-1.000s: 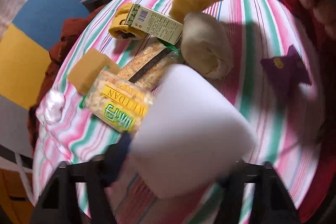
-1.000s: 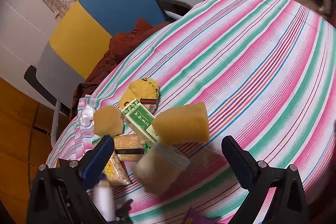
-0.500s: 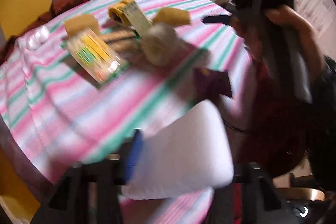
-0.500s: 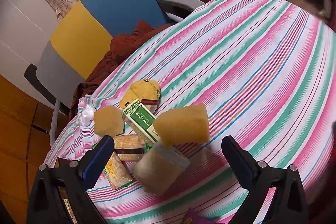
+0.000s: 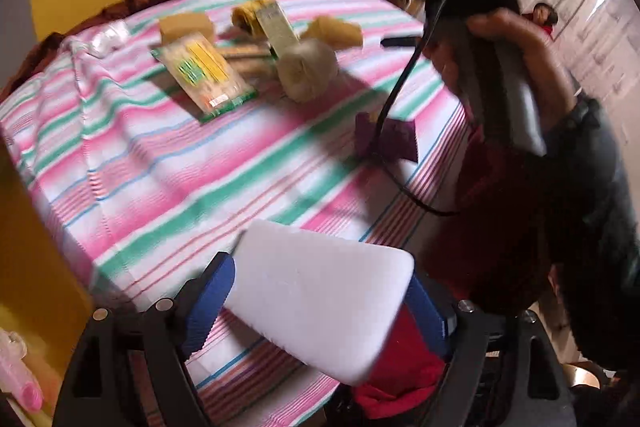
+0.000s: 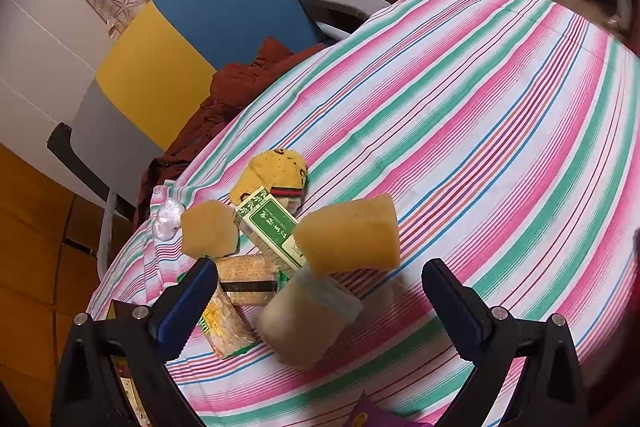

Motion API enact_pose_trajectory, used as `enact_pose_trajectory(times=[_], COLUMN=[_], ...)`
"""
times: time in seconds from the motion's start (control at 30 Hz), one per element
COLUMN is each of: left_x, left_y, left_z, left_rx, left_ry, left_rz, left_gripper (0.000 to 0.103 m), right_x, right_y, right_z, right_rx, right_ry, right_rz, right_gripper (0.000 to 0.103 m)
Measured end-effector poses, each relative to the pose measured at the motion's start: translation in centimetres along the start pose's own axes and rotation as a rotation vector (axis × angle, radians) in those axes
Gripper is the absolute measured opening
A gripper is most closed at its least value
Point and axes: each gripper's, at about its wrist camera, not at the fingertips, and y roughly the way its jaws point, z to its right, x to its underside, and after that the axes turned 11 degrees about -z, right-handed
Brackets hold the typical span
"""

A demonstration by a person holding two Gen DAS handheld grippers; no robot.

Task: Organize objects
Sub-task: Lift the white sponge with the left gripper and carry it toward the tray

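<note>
While the left gripper (image 5: 320,311) clamps one white sponge block (image 5: 318,301) between its blue pads (image 5: 208,307) over the near edge of the striped tablecloth (image 5: 160,163), the right gripper (image 6: 320,301) hangs with its jaws spread wide and nothing between them, above the heap.

The heap on the cloth's left part counts two yellow sponge pieces (image 6: 348,237), (image 6: 208,233), one green-and-cream carton (image 6: 272,229), one yellow fabric piece (image 6: 272,173), one cracker pack with a dark band (image 6: 246,279), one yellow-green snack bag (image 5: 204,75), one beige roll (image 6: 304,321) and one clear plastic wad (image 6: 166,219) at the far-left edge.

Only the left wrist view shows the white block, a whole purple pouch (image 5: 386,141) lying apart to the right of the heap, and a person's hand (image 5: 504,63) grasping the right tool's handle. Only the right wrist view shows the blue, yellow and grey chair (image 6: 172,67) with rust-red cloth (image 6: 232,95) draped on it beyond the table.
</note>
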Motion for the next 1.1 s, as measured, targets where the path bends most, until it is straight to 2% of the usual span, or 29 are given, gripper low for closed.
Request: enact_pose_trajectory(times=[0.07, 0.13, 0.2, 0.3, 0.37, 0.47, 0.53, 0.7, 0.77, 0.83, 0.93, 0.97, 1.1], left_x=[-0.7, -1.9, -2.0, -1.1, 0.0, 1.7, 2.9, 2.6, 1.5, 0.2, -1.3, -1.6, -2.1], left_y=[-0.2, 0.0, -0.3, -1.2, -1.5, -0.9, -0.3, 1.9, 3.3, 3.7, 3.4, 3.4, 3.7], left_z=[0.1, 0.4, 0.9, 1.0, 0.7, -0.7, -1.3, -0.5, -0.4, 0.1, 0.7, 0.6, -0.1], left_rx=[-0.008, -0.052, -0.043, 0.019, 0.023, 0.126, 0.160, 0.214, 0.187, 0.180, 0.069, 0.040, 0.012], left_ry=[0.035, 0.062, 0.087, 0.079, 0.050, -0.039, -0.094, -0.103, -0.124, -0.113, -0.059, -0.056, -0.114], left_rz=[0.010, 0.006, 0.014, 0.006, -0.009, -0.078, -0.117, -0.173, -0.195, -0.190, -0.147, -0.141, -0.150], left_gripper=[0.087, 0.087, 0.087, 0.088, 0.088, 0.088, 0.087, 0.087, 0.088, 0.094, 0.100, 0.100, 0.098], right_x=[0.0, 0.1, 0.2, 0.0, 0.0, 0.1, 0.2, 0.2, 0.3, 0.2, 0.2, 0.2, 0.1], right_y=[0.0, -0.1, -0.1, 0.0, 0.0, -0.2, -0.3, -0.5, -0.5, -0.4, -0.6, -0.8, -1.0], right_z=[-0.1, -0.3, -0.2, 0.1, 0.1, -0.1, -0.1, 0.0, 0.1, 0.2, 0.4, 0.5, 0.6], right_rx=[-0.004, -0.007, -0.004, -0.010, -0.019, -0.021, -0.025, -0.032, -0.033, -0.031, -0.040, -0.044, -0.058], right_ry=[-0.005, -0.011, -0.007, 0.010, 0.007, -0.001, 0.001, 0.008, 0.011, 0.017, 0.028, 0.032, 0.040], right_rz=[-0.003, 0.001, 0.003, -0.004, -0.005, 0.001, 0.002, 0.009, 0.008, 0.008, 0.015, 0.021, 0.026], right_gripper=[0.103, 0.103, 0.103, 0.103, 0.103, 0.103, 0.103, 0.103, 0.103, 0.103, 0.103, 0.103, 0.103])
